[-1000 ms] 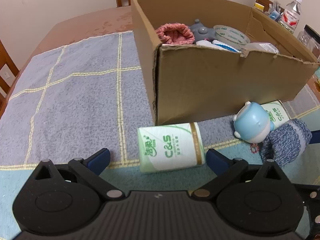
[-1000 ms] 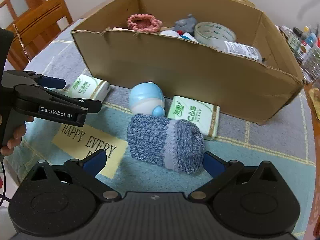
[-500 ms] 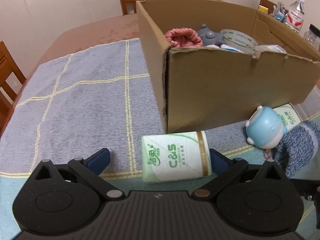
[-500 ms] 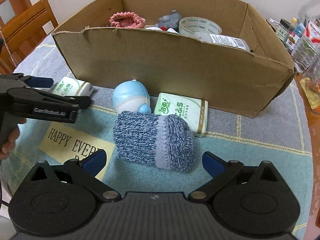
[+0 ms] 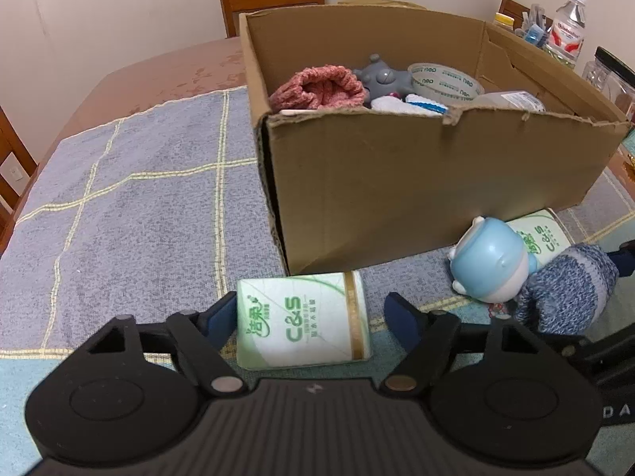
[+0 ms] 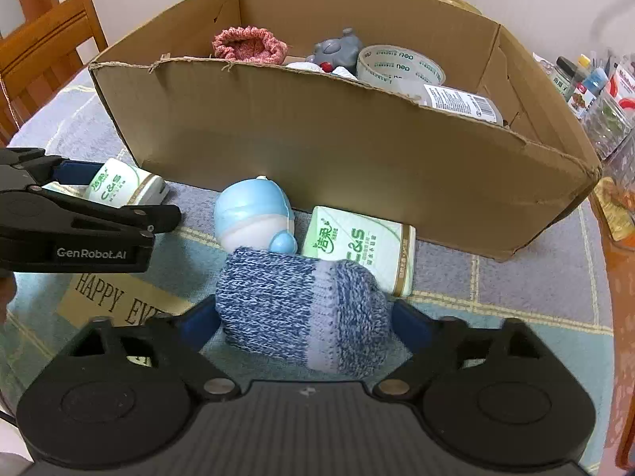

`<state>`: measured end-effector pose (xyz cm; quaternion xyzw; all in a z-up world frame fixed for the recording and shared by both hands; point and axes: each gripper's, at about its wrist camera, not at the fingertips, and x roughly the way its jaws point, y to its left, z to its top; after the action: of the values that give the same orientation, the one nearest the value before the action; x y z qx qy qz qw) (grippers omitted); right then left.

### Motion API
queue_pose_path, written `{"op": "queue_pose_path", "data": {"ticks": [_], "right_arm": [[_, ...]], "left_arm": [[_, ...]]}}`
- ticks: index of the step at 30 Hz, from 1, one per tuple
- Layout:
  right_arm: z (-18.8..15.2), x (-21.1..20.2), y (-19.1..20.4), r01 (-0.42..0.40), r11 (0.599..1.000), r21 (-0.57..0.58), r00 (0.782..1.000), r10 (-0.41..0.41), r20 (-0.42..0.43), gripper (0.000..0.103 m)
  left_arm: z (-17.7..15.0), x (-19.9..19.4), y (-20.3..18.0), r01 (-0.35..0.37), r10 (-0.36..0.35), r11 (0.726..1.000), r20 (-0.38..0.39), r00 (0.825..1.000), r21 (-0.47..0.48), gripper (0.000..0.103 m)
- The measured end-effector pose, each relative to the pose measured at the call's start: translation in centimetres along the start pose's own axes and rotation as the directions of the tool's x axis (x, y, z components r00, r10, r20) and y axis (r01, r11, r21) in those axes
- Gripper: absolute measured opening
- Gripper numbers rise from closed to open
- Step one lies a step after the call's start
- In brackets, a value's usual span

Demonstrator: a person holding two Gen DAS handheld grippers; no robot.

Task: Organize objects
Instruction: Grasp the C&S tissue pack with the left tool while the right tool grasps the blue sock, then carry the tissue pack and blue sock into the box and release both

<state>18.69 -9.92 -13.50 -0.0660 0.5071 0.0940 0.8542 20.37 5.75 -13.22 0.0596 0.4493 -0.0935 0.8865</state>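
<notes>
A green-and-white tissue pack (image 5: 303,319) lies on the cloth in front of the cardboard box (image 5: 397,182). My left gripper (image 5: 307,311) is open, its fingers on either side of the pack, the left finger touching it. A rolled blue knit sock (image 6: 301,313) lies between the fingers of my right gripper (image 6: 305,323), which is closing around it but not clamped. Behind the sock stand a light-blue toy figure (image 6: 254,214) and a second tissue pack (image 6: 361,248). The left gripper also shows in the right wrist view (image 6: 119,202).
The box (image 6: 317,135) holds a pink knit item (image 6: 248,43), a grey toy (image 6: 337,49), a tape roll (image 6: 397,65) and a bottle. Jars and bottles (image 6: 595,91) stand at the right. Wooden chairs (image 6: 47,51) surround the table. A "HAPPY" card (image 6: 111,297) lies on the cloth.
Both grippers moved forward and narrowed. The left gripper's fingers now flank the tissue pack; the right gripper's fingers now flank the blue sock.
</notes>
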Motion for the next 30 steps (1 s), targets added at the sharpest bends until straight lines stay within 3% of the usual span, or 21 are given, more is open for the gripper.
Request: {"op": "queue_pose_path", "data": {"ticks": [4,12,18,30], "right_arm": [[0.1,0.0,-0.2,0.002,1.000,0.002,1.000,-0.002,-0.005,0.082],[0.7,-1.1,-0.7,-0.020,0.999,-0.038,1.000,0.020,-0.005,0.080],[1.5,-2.7,-1.7,-0.062,0.997,-0.042,0.998,0.062,-0.003,0.080],[4.8,-9.0,-4.2,-0.132,0.989,-0.067,0.988,0.136,0.073,0.080]], "left_arm": [[0.1,-0.2,0.4,0.004,-0.004,1.000,-0.014,1.000,-0.013,0.064],[0.5,-0.8,0.7,0.003,-0.003,1.000,-0.034,0.999,0.008,0.064],[1.5,-2.9,1.2,0.048,-0.047,0.999,-0.036,0.998,0.017,0.064],[7.9,-10.2,0.6,0.109,-0.122,0.985,0.088,0.989,0.133,0.064]]}}
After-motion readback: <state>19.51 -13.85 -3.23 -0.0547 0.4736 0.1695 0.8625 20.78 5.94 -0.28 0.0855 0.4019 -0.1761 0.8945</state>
